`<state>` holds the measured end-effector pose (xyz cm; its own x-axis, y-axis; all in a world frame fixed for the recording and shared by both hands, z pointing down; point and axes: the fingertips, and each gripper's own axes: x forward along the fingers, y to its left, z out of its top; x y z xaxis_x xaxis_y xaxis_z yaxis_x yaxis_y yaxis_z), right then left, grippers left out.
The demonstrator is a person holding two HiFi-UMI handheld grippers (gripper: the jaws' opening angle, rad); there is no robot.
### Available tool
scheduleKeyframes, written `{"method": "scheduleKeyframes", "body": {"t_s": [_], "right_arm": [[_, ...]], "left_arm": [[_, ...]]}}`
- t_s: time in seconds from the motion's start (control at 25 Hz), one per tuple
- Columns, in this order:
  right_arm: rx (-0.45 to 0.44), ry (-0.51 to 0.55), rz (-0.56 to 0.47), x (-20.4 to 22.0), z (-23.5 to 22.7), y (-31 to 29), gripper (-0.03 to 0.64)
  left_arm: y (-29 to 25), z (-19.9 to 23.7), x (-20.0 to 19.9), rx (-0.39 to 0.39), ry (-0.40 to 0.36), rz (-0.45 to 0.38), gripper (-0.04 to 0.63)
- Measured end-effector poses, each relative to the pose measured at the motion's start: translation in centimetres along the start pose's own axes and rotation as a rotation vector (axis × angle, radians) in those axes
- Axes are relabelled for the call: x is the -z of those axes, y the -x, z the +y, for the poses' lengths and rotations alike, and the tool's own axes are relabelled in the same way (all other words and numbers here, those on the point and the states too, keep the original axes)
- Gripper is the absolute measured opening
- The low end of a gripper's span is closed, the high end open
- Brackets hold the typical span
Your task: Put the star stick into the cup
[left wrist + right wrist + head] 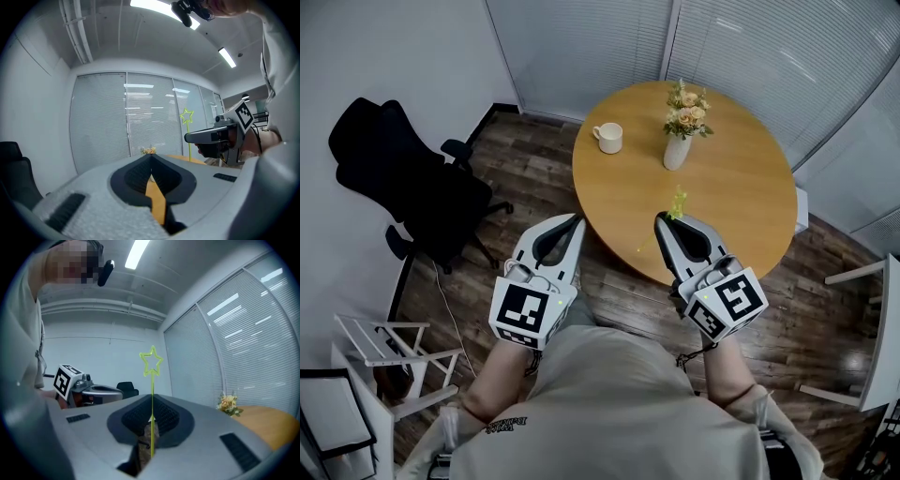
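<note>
My right gripper [667, 221] is shut on a thin yellow-green star stick [152, 380]. The stick stands upright between the jaws with its star [678, 200] above them. In the left gripper view the star stick [188, 123] shows at the right, held by the right gripper [189, 138]. My left gripper [574, 223] is shut with nothing in it, near the table's front edge. The white cup [608, 138] stands on the far left part of the round wooden table [741, 187], well away from both grippers.
A white vase of flowers [682, 127] stands near the table's middle, right of the cup. A black office chair [408, 183] is at the left. White frames [384, 352] stand at lower left, and another piece of furniture [867, 328] at the right.
</note>
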<state>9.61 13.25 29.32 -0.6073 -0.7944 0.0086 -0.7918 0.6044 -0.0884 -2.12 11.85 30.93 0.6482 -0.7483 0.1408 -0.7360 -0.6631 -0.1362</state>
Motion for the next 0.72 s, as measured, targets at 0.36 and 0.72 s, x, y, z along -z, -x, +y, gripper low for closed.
{"method": "scheduleKeyframes", "body": {"t_s": [0.36, 0.72], "right_arm": [[0.033, 0.0, 0.05, 1.6, -2.6, -6.3, 0.029], [0.067, -0.013, 0.049, 1.3, -5.7, -12.4, 0.029]], "left_arm": [[-4.2, 5.3, 1.3, 0.036, 0.015, 0.022, 0.021], [-9.0, 10.5, 1.5, 0.08, 0.0, 0.034, 0.021]]}}
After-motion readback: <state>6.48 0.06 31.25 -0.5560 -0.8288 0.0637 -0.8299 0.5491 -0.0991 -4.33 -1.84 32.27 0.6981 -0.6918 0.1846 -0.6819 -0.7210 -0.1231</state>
